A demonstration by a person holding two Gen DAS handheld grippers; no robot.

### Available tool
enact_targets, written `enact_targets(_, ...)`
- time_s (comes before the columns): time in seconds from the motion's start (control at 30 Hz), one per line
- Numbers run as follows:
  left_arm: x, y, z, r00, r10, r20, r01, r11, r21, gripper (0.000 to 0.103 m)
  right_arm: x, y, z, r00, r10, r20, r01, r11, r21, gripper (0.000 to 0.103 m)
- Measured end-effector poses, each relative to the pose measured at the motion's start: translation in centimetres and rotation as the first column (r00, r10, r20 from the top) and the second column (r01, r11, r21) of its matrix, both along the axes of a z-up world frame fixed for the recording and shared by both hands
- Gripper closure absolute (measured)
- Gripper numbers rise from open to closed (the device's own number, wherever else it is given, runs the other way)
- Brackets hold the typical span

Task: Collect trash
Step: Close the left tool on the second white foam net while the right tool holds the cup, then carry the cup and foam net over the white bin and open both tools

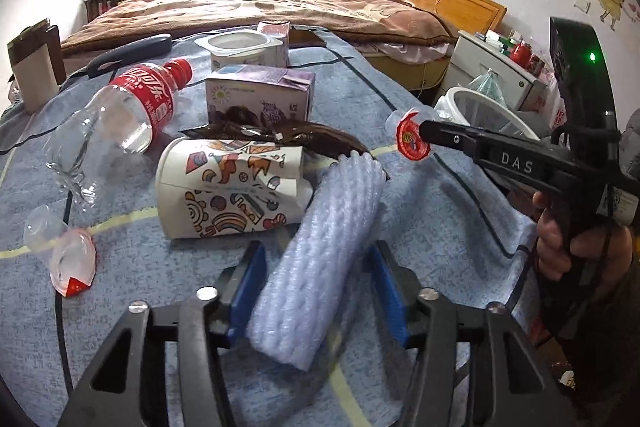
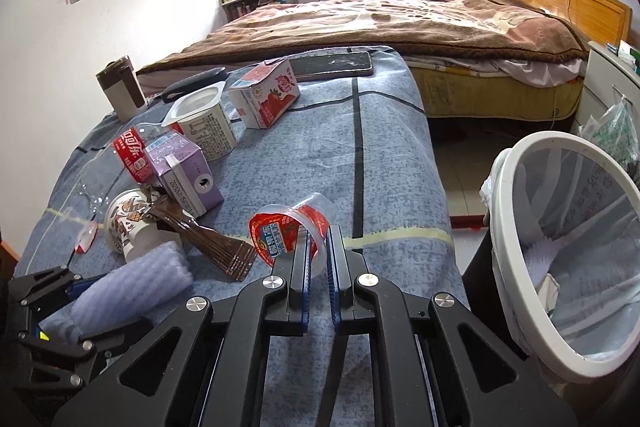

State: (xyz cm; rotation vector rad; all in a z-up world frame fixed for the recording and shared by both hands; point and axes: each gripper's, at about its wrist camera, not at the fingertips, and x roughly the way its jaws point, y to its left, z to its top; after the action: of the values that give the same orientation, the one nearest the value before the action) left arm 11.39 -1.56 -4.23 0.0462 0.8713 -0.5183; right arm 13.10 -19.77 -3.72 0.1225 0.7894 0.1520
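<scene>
Right gripper [image 2: 318,247] pinches a clear plastic jelly cup with a red foil lid [image 2: 294,227] near the white-rimmed lined bin [image 2: 520,255]; left gripper [image 1: 316,291], fingers spread, straddles a white foam-net sleeve [image 1: 320,259]; at least 6 items remain on the blue cloth [image 2: 380,155].

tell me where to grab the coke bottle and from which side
Take the coke bottle across its red-labelled middle, coming from above. It lies on its side with the cap pointing away; the clear lower body looks crumpled, so the label band seems firmer.

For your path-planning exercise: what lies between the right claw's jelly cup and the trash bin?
Only bare blue tablecloth, then the table's edge and open floor, in the right wrist view; the bin stands beside the table.
</scene>
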Motion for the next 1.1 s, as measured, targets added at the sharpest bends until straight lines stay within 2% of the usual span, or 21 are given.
enact_targets(0.2, 0.0, -0.2, 0.0, 1.000, 0.019, -0.001, -0.019, 1.000, -0.016, 0.065, -0.6, -0.4, 0.1, 1.000, 0.001, 0.008, -0.002, 1.000, 0.022, 0.093)
enact_targets(0.43, 0.2, -0.9, -0.1, 1.000, 0.010, -0.014, -0.010, 1.000, -0.023, 0.069, -1.2, -0.5, -0.3, 1.000, 0.004, 0.004, -0.004, 1.000, 0.025, 0.093)
enact_targets(0.5, 0.2, -1.1, -0.1, 1.000, 0.009, -0.015, -0.010, 1.000, -0.013, 0.057, -1.3, -0.7, -0.3, 1.000, 0.003, 0.005, -0.003, 1.000, 0.029, 0.093)
enact_targets(0.53, 0.2, -1.2, 0.0, 1.000, 0.018, -0.007, -0.018, 1.000, -0.005, 0.040, -1.3, -0.7, -0.3, 1.000, 0.002, 0.005, -0.002, 1.000, 0.030, 0.093)
enact_targets(0.57, 0.2, -1.3, 0.1, 1.000, 0.024, -0.001, -0.024, 1.000, 0.001, 0.036, -1.3, -0.7, -0.3, 1.000, 0.001, 0.006, -0.001, 1.000, 0.031, 0.093)
enact_targets(0.73, 1.3, -1.1, -0.1, 0.997, 0.074, -0.022, -0.075, 0.996, -0.045, 0.037, -1.5, -0.8, -0.2, 1.000, 0.001, 0.009, -0.001, 0.999, 0.036, 0.093)
enact_targets(0.8, 1.5, -0.9, -0.1, 0.996, 0.087, -0.023, -0.088, 0.994, -0.058, 0.045, -1.7, -0.9, -0.1, 1.000, 0.002, 0.012, -0.002, 0.999, 0.037, 0.093)
enact_targets(0.87, 1.5, -1.0, 0.0, 0.996, 0.088, -0.026, -0.089, 0.994, -0.059, 0.064, -1.7, -1.0, -0.1, 1.000, 0.001, 0.014, -0.001, 0.999, 0.039, 0.093)
enact_targets(1.0, 1.2, -1.6, 0.1, 0.997, 0.078, -0.015, -0.078, 0.996, -0.042, 0.074, -1.8, -1.3, 0.0, 1.000, -0.002, 0.018, 0.001, 0.999, 0.046, 0.093)
enact_targets(1.1, 0.9, -1.9, 0.4, 0.997, 0.078, -0.002, -0.078, 0.996, -0.039, 0.076, -2.0, -1.4, 0.1, 1.000, -0.003, 0.022, 0.002, 0.999, 0.053, 0.093)
